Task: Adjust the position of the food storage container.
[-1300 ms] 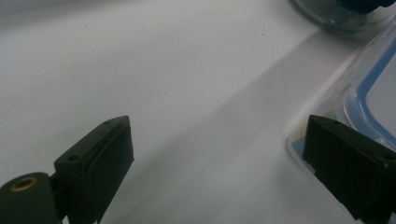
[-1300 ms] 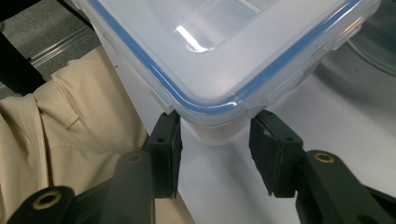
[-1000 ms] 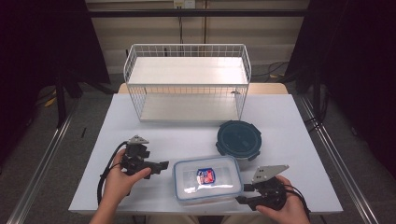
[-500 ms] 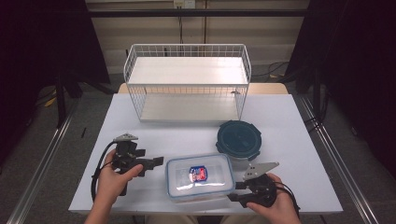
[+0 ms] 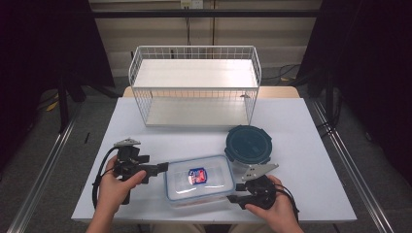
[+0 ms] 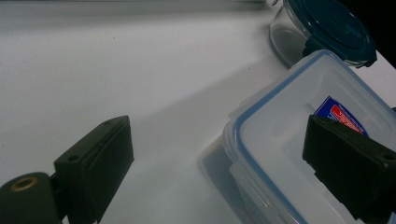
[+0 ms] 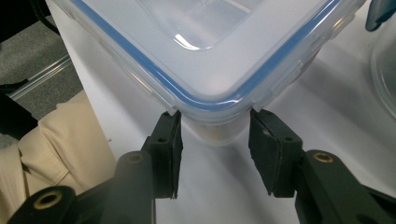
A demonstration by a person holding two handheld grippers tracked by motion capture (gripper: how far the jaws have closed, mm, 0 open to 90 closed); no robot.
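My right hand-held gripper [image 5: 234, 197] has its jaws apart astride the near right corner of the rectangular box [image 5: 199, 178], which lies lengthwise across the counter [image 5: 301, 145] between my hands, the left hand-held gripper [image 5: 164, 167] gaping at its other end.

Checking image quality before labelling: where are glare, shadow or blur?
High view: sharp, dark surround. Left gripper view: clear rectangular plastic box with blue seal casts a soft shadow on the white table; near jaws blurred. Right gripper view: glare streak on the lid.
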